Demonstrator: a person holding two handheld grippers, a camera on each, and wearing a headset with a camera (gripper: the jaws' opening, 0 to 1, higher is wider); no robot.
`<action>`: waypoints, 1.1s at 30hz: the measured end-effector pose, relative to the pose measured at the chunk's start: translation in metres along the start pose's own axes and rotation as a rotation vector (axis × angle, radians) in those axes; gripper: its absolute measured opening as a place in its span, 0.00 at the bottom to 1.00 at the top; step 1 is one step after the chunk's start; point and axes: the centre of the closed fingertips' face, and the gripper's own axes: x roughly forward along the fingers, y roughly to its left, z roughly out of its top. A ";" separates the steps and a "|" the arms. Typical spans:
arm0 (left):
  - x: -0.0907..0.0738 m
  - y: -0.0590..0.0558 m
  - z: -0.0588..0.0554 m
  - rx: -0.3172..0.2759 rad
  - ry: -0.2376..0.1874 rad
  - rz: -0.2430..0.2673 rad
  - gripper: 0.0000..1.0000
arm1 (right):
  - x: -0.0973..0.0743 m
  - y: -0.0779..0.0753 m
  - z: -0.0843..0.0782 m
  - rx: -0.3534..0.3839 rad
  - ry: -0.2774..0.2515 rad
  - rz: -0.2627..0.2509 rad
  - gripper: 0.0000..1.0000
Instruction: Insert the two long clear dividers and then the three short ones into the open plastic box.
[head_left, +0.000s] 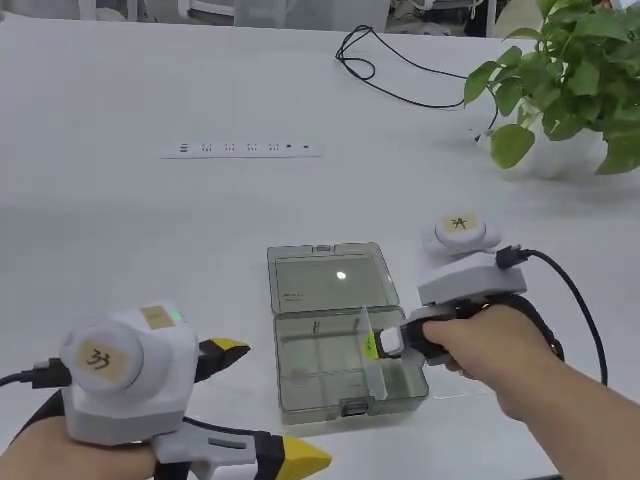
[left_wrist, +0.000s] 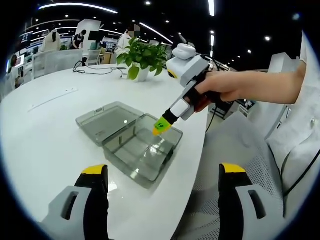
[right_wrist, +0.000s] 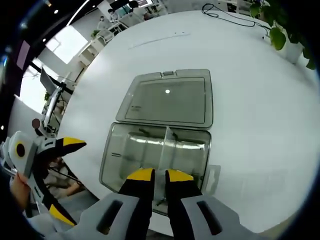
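The open plastic box (head_left: 300, 380) lies in front of me with its lid (head_left: 325, 272) folded flat behind it. My right gripper (head_left: 376, 344) is over the box's right half, shut on a clear divider (head_left: 372, 362) that stands upright, front to back, inside the box. In the right gripper view the jaws (right_wrist: 159, 175) pinch that divider (right_wrist: 165, 147), and a long clear divider (right_wrist: 145, 141) runs across the box (right_wrist: 112, 155). My left gripper (head_left: 265, 405) hangs open at the lower left, apart from the box. Seen in the left gripper view, its jaws (left_wrist: 162, 172) hold nothing and point at the box (left_wrist: 125, 150).
A flat clear piece (right_wrist: 213, 176) lies on the table just right of the box. A white power strip (head_left: 242, 149), a black cable (head_left: 390, 70) and a potted plant (head_left: 570, 80) sit farther back. The table edge (left_wrist: 192, 170) is close to the box.
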 end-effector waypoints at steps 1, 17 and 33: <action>0.000 0.001 -0.001 0.000 0.002 0.001 0.94 | 0.001 0.000 0.000 0.000 0.002 0.003 0.10; -0.001 0.002 0.005 -0.003 -0.006 0.012 0.93 | 0.004 -0.001 -0.003 -0.007 -0.006 0.032 0.11; -0.002 0.000 0.012 -0.007 -0.016 0.022 0.92 | -0.012 0.002 0.002 -0.010 -0.061 0.105 0.13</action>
